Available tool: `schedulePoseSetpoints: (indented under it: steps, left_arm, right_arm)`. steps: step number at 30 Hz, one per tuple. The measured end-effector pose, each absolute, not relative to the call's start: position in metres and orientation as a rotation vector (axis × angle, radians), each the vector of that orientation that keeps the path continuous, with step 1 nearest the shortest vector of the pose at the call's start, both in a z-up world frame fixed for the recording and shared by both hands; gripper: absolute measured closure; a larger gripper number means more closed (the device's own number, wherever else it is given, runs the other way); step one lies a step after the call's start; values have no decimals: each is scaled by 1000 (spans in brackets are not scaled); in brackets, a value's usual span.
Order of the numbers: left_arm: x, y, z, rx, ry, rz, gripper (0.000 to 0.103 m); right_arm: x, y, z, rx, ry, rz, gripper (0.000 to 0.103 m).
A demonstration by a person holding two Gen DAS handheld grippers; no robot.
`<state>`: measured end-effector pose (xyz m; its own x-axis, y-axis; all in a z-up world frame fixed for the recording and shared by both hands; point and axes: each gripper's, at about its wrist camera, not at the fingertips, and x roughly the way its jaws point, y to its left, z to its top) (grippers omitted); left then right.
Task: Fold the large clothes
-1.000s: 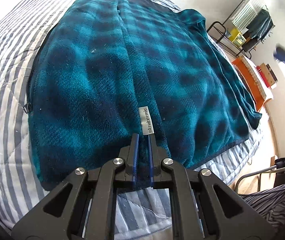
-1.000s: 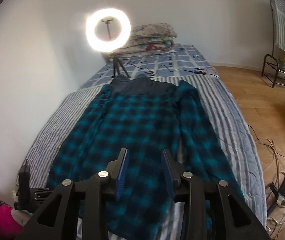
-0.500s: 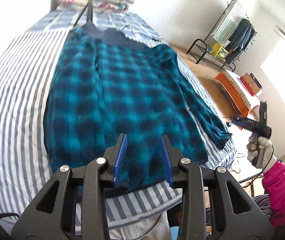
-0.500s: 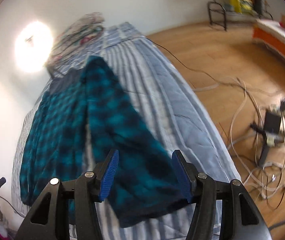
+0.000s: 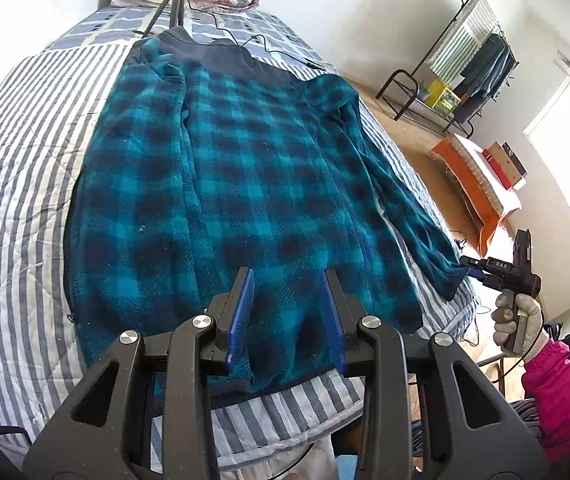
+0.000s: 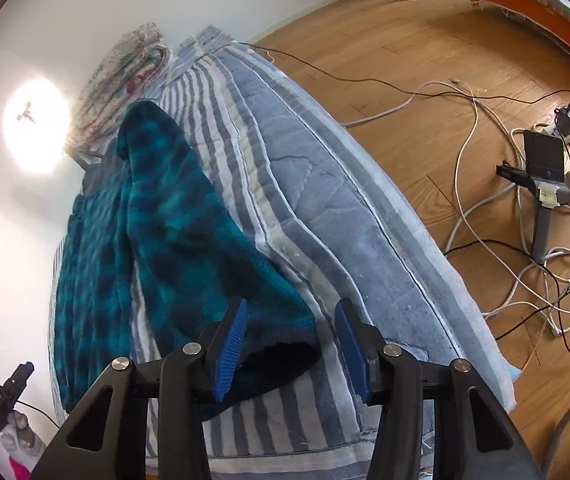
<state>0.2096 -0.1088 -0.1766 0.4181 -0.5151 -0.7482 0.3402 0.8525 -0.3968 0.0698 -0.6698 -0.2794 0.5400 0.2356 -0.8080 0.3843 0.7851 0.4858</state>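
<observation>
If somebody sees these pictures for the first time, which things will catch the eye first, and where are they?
First comes the teal plaid fleece jacket, spread flat along the striped bed cover. Next, the right gripper, with its jaws apart over the cuff of the sleeve near the bed's edge. Also striking are the bright ring light at the far end of the bed and the tangled cables on the wooden floor.

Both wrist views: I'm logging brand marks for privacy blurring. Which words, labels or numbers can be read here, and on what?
"DAS": white letters on the black body of the right gripper, seen from the left wrist.
Boxes on the rack shelf: print too small to read.
Teal plaid fleece jacket: no readable label showing.
Right wrist view: no readable text.
</observation>
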Motion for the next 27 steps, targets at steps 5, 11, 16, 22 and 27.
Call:
schedulePoseSetpoints:
  steps: [5, 11, 16, 22, 27]
  left_arm:
    - [207, -113, -177, -183, 1003, -552, 70]
    - [205, -115, -179, -173, 1007, -556, 70]
    - [202, -113, -177, -164, 996, -553, 70]
    - [201, -104, -174, -179, 986, -544, 70]
    - [203, -97, -173, -195, 982, -538, 70]
  right_arm:
    - [69, -654, -278, 624, 1043, -80, 54]
    - [68, -640, -279, 547, 1073, -85, 63]
    - [63, -644, -266, 597, 1023, -91, 95]
    - [61, -599, -209, 406, 905, -75, 99]
    - [61, -532, -164, 222, 815, 36, 99]
